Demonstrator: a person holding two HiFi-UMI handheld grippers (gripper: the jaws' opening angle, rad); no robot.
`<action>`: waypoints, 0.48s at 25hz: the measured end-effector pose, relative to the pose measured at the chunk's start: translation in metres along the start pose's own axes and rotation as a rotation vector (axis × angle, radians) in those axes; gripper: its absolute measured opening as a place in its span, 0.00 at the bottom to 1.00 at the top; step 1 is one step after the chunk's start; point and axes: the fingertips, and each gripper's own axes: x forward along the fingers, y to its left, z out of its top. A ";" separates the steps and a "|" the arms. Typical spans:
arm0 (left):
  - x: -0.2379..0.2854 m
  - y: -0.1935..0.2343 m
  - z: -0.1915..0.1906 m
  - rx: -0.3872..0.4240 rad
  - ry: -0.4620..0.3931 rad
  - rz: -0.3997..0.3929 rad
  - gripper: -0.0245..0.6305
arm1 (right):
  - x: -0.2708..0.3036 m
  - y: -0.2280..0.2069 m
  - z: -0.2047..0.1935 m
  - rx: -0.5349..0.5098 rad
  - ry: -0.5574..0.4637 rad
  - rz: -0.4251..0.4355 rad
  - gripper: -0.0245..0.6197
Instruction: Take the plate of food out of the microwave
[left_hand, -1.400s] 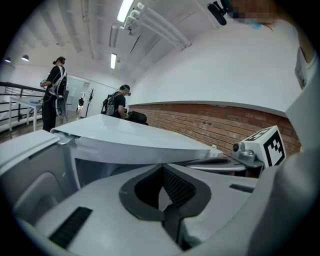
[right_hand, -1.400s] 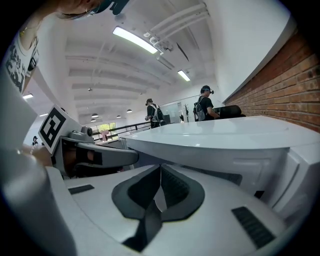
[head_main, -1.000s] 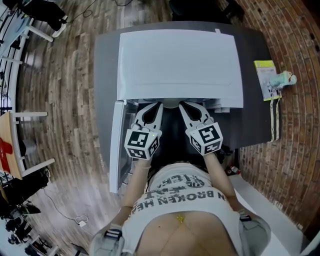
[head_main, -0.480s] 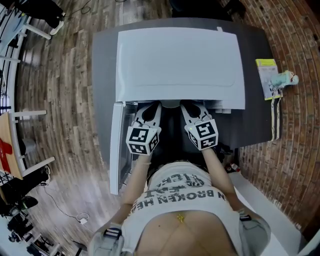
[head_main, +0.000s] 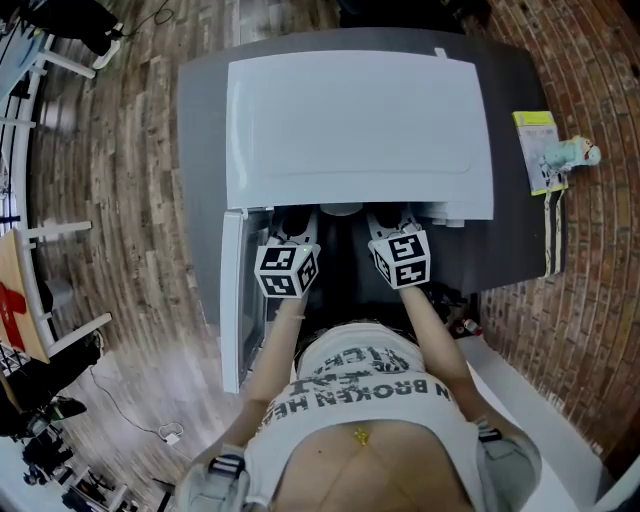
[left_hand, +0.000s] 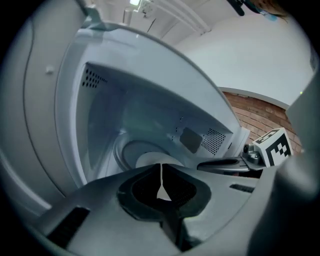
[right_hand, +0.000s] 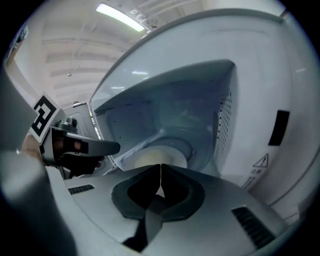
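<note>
The white microwave (head_main: 360, 130) stands on a grey table, its door (head_main: 232, 300) swung open to the left. Inside, a pale plate (left_hand: 149, 159) lies on the round turntable; the right gripper view also shows this plate (right_hand: 156, 157). What lies on it I cannot make out. My left gripper (head_main: 294, 226) and right gripper (head_main: 388, 222) sit side by side at the oven mouth, tips just under its top edge. The left gripper (left_hand: 161, 169) has its jaws shut and empty, short of the plate. The right gripper (right_hand: 160, 169) is likewise shut and empty.
The grey table (head_main: 200, 160) carries a yellow-green booklet (head_main: 533, 150) and a small pale figure (head_main: 572, 154) at its right edge. A brick surface runs along the right. The open door stands close to my left arm. Wooden floor and a chair (head_main: 40, 290) lie to the left.
Both grippers have moved forward, from in front of the oven to its mouth, so their fingers now sit partly under the top edge. Jaws stayed shut.
</note>
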 end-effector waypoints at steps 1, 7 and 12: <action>0.003 0.004 -0.004 -0.039 0.004 0.011 0.05 | 0.002 -0.003 -0.002 0.037 0.003 -0.016 0.05; 0.017 0.023 -0.018 -0.218 -0.001 0.046 0.06 | 0.014 -0.017 -0.008 0.237 -0.036 -0.073 0.05; 0.023 0.037 -0.020 -0.294 -0.023 0.094 0.16 | 0.019 -0.020 -0.008 0.272 -0.055 -0.097 0.10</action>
